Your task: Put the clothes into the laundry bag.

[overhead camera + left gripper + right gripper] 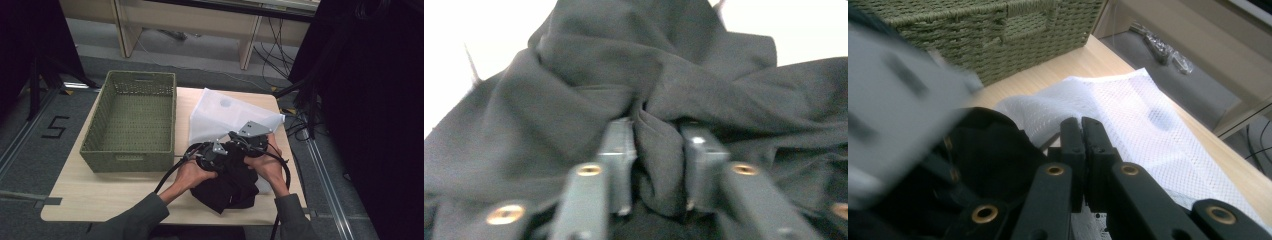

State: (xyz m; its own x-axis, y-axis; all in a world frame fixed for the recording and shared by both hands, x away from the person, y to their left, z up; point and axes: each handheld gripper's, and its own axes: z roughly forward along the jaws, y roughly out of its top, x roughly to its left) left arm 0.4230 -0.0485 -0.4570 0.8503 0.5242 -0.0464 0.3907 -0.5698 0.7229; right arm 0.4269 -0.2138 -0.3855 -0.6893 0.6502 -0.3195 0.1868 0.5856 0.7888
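Black cloth (227, 182) lay bunched at the surface's (100, 195) near edge, beside a white mesh bag (225, 117), both hand-held grippers over it. In the left gripper view, the left hand-held gripper (657, 150) pinched a fold; a deeper bite would likely hold better. In the right gripper view, the right hand-held gripper (1081, 131) was closed at the bag's edge; what it held, I could not tell.
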